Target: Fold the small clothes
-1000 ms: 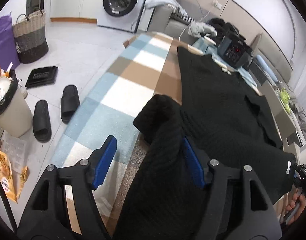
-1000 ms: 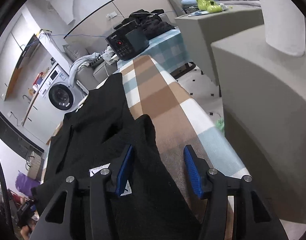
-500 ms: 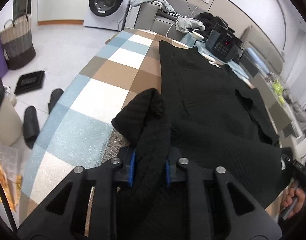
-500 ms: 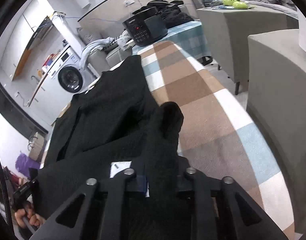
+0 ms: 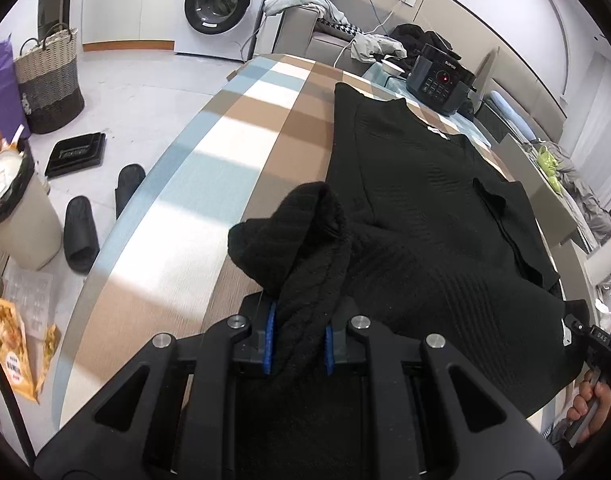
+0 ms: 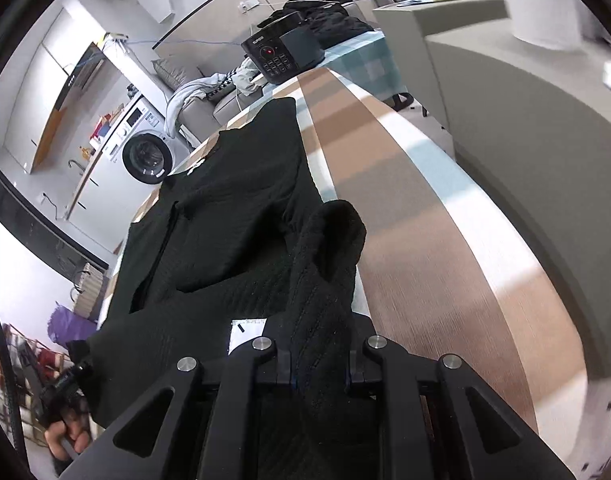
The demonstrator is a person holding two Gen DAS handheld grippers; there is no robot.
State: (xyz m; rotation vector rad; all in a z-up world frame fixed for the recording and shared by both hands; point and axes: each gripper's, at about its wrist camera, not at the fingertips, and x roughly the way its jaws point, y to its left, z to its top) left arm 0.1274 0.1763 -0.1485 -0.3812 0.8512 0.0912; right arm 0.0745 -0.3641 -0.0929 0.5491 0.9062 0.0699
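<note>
A black knit garment (image 5: 421, 184) lies spread on a table with a checked blue, brown and white cloth (image 5: 209, 152). My left gripper (image 5: 296, 336) is shut on the garment's near left corner, which bunches up above the blue pads. My right gripper (image 6: 320, 364) is shut on the near right corner of the same garment (image 6: 233, 200), lifted a little over the cloth (image 6: 417, 216). A white label (image 6: 241, 330) shows beside the right gripper. The far part of the garment lies flat.
A black cooker (image 5: 439, 80) stands at the table's far end. On the floor to the left are slippers (image 5: 81, 234), a bin (image 5: 13, 208), a woven basket (image 5: 47, 84) and a washing machine (image 5: 221, 8). A grey sofa (image 6: 537, 128) runs along the right.
Both grippers were open around the garment's near corners a second ago. They have closed on the fabric and raised the corners slightly.
</note>
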